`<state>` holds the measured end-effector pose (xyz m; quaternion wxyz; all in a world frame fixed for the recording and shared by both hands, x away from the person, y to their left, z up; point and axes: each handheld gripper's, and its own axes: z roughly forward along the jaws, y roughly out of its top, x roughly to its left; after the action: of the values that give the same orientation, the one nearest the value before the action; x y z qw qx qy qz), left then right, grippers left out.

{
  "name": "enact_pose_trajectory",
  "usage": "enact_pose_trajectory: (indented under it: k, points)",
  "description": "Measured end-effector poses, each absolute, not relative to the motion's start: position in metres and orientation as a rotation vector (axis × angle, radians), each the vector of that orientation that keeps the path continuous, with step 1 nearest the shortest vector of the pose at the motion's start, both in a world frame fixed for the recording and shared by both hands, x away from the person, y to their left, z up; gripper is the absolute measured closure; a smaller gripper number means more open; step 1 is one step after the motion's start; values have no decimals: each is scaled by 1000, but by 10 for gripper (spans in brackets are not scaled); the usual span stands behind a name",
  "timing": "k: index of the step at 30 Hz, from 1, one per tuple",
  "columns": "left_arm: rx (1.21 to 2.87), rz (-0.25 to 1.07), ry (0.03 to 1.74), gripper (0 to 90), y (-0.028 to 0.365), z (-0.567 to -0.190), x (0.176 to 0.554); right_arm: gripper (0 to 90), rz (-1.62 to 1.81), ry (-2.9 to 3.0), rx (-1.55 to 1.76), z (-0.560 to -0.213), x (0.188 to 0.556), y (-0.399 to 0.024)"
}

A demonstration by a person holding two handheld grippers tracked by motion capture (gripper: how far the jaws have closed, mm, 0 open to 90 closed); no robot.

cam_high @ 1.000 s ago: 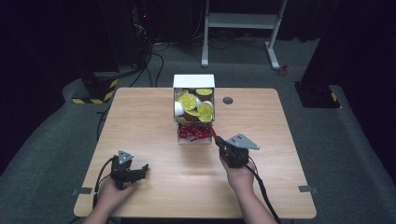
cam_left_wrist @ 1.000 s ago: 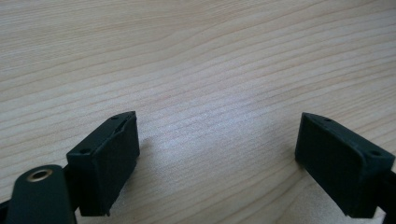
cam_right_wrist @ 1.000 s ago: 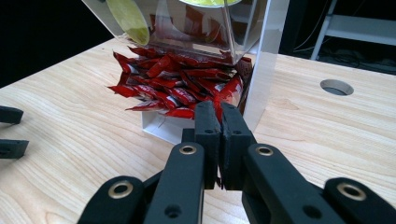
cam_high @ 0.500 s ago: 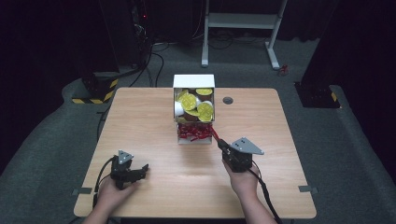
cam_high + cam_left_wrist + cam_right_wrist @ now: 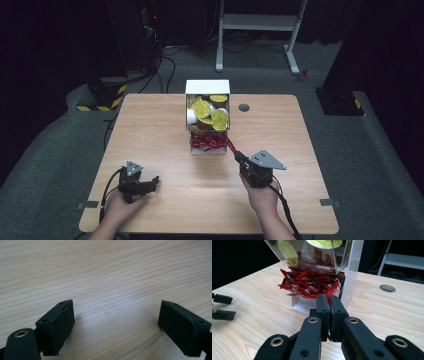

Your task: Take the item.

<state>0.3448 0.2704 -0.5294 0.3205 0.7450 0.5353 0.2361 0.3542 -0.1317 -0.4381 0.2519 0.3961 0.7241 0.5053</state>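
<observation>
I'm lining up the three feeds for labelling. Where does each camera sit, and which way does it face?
High view: above the person's side, looking forward and down at the table; both hands and grippers show.
Left gripper view: on the left gripper, facing bare tabletop between parted jaws.
Right gripper view: on the right gripper, facing the dispenser.
Shared: the red packets appear in the high and right gripper views.

My fingers (image 5: 58, 327) are black. The counter (image 5: 150, 130) is pale wood with fine grain. The box (image 5: 207, 86) is white, holding red packets (image 5: 309, 285) under yellow-green lidded cups (image 5: 219, 118).
</observation>
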Motion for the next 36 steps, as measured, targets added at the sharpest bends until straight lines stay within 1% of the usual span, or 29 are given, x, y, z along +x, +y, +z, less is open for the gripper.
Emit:
enact_pose_trajectory:
  k: [14,36]
  points:
    - [1956,618,1404,139,270,-530,345,884,1395,1942,1072,-432,342,-141]
    - [1956,620,1404,139,270,-530,345,885,1391,1891,1098,-428,337,-162]
